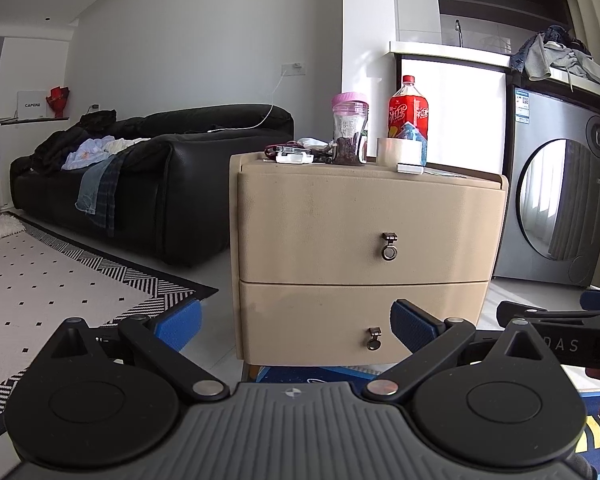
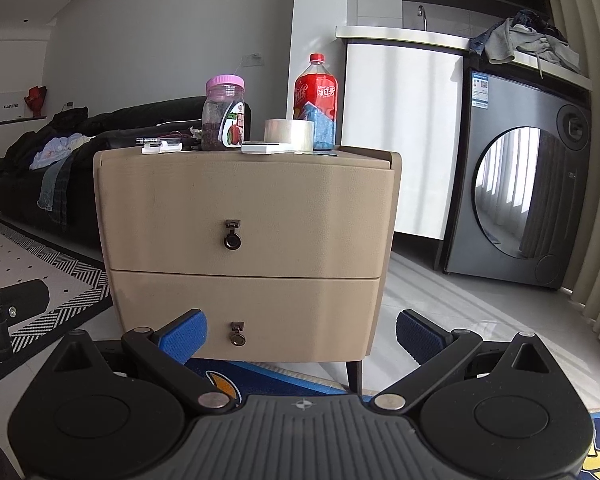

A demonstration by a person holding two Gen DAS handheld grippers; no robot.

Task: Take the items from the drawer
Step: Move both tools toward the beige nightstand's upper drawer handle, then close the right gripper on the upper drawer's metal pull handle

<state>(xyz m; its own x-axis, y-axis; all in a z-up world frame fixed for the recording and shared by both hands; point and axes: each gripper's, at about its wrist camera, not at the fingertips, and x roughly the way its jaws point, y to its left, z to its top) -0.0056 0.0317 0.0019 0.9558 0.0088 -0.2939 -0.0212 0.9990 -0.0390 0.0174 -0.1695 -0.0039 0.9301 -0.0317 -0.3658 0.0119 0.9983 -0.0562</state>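
Note:
A beige two-drawer nightstand (image 1: 364, 224) (image 2: 244, 208) stands ahead of both grippers with both drawers shut. The upper drawer carries a dark ring pull (image 1: 389, 246) (image 2: 233, 235), and so does the lower drawer (image 1: 373, 339) (image 2: 238, 333). My left gripper (image 1: 296, 326) is open and empty, a short way in front of the lower drawer. My right gripper (image 2: 300, 338) is open and empty too, low before the lower drawer, whose pull shows between its blue pads. The drawers' contents are hidden.
The top holds a pink-lidded jar (image 2: 224, 114), a red drink bottle (image 2: 315, 96), a tape roll (image 2: 289, 134) and small white items. A black sofa (image 1: 148, 168) with clothes is left, a washing machine (image 2: 516, 200) right. A patterned rug (image 1: 40, 284) and blue mat (image 2: 284, 378) cover the floor.

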